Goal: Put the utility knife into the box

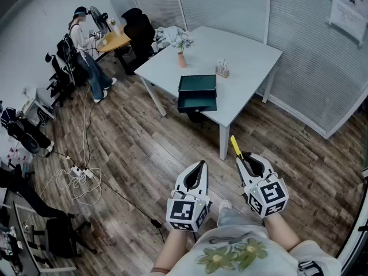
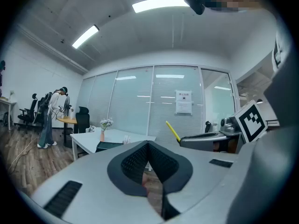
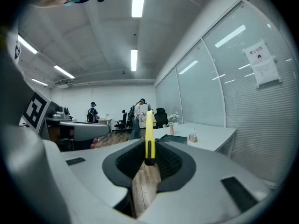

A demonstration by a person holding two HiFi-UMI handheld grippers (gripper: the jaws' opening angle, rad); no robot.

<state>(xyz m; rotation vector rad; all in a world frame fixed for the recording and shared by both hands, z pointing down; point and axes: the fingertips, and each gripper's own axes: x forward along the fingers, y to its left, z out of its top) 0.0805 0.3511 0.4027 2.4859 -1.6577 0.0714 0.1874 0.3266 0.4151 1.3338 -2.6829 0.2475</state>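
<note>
Clamping the yellow utility knife [image 1: 236, 147] between its jaws, the right hand-held gripper [image 1: 248, 157] hovers over the wood floor [image 1: 144, 148], well apart from the white bench [image 1: 247, 56] carrying the dark green box [image 1: 197, 87], seemingly open, while the left hand-held gripper [image 1: 201, 164] beside it has its jaws together, empty.

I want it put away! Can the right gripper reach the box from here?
Probably not yet. The right gripper, gripping the utility knife, hangs over the floor, well short of the box on the table. Nothing blocks the way; stepping closer should do.
</note>
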